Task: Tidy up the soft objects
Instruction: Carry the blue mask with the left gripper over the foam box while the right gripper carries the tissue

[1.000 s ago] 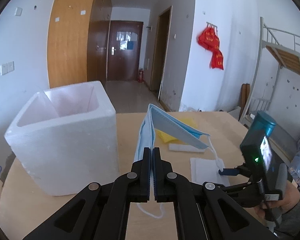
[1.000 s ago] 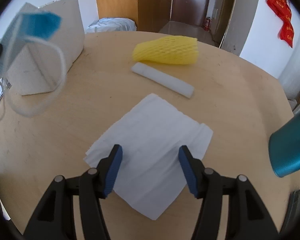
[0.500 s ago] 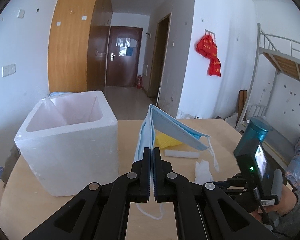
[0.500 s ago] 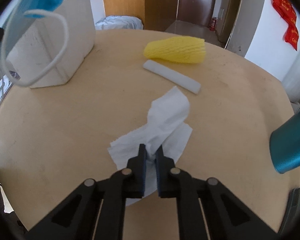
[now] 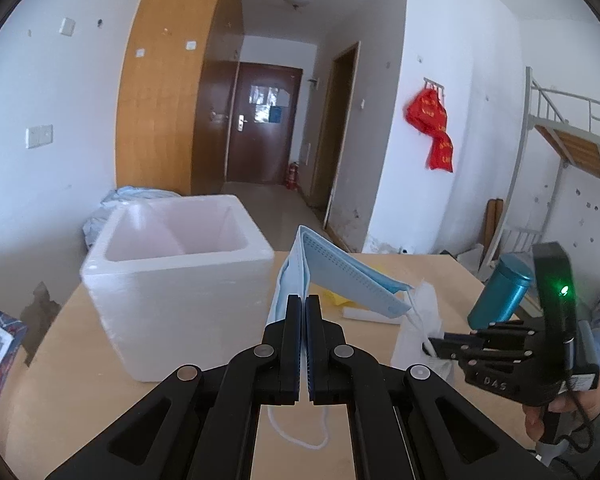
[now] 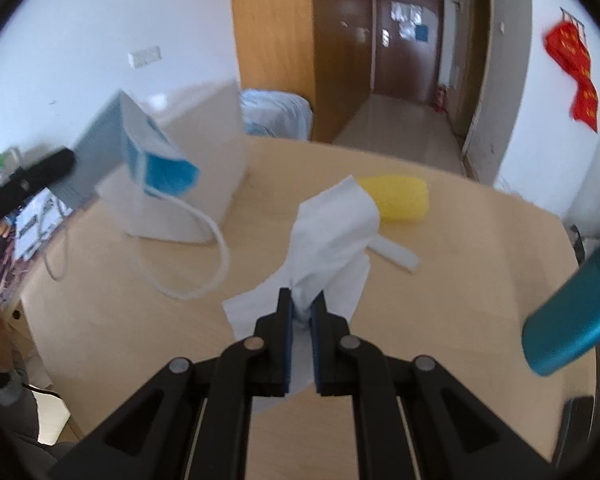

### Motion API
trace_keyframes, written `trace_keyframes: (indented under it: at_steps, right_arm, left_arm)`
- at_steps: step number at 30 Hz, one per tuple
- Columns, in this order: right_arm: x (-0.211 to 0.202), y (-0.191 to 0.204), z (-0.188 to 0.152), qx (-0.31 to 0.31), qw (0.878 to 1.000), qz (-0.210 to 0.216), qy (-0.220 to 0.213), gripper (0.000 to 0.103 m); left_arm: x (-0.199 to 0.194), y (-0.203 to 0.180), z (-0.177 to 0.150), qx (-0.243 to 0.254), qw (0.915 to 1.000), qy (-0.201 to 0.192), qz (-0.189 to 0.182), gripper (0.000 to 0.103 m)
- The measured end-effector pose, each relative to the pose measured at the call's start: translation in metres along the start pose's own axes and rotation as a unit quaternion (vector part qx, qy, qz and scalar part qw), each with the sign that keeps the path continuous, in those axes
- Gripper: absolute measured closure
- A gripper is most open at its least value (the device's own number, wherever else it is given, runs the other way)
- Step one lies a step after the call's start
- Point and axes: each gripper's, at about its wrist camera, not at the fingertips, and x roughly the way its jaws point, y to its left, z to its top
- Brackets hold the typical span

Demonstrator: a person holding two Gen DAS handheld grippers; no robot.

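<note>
Blue pleated face mask (image 5: 332, 276) is pinched in the left hand-held gripper (image 5: 303, 344), folded over so one half juts out to the right, with its white ear loop (image 5: 298, 434) dangling under the jaws. It hangs in the air just beside the white styrofoam box (image 5: 172, 300), which sits open-topped on the light wooden round desk (image 6: 480, 280).

White crumpled paper tissue (image 6: 332, 236) is clamped in the right hand-held gripper (image 6: 301, 320); those jaws have just been closing and now squeeze a bunched fold of it between the blue pads (image 6: 287, 344). Most of the sheet stands up ahead of the fingers, and a loose corner trails down toward the desk; can't tell if that corner touches the wood, the right wrist view is blurry.

Further back on the desk lies a yellow foam net sleeve (image 6: 400, 198), and just in front of it a white foam strip (image 6: 396, 254), both lying flat and near each other. A teal metal cylinder (image 5: 500, 296) pokes in beside the right hand-held gripper in the left wrist view.

Beyond the desk: a pale blue bundle of bedding (image 6: 276, 116), a dark brown door (image 5: 264, 124) down the hallway, a red hanging decoration (image 5: 434, 128) on the white wall, and a metal bunk frame (image 5: 560, 120) on the right.
</note>
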Motion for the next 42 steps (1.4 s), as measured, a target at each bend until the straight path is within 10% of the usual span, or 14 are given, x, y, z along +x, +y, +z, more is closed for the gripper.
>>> trace_keyframes:
  at_steps: [22,42]
  right_arm:
    - [-0.013,0.088,0.057,-0.097,0.988,0.105,-0.066,0.092]
    - [0.000,0.081,0.097,-0.092,0.988,0.092,-0.086,0.092]
  left_arm:
    - [-0.063,0.045,0.009,-0.032,0.9933,-0.037,0.105,0.101]
    - [-0.028,0.067,0.057,-0.040,0.9916,-0.049,0.113,0.101]
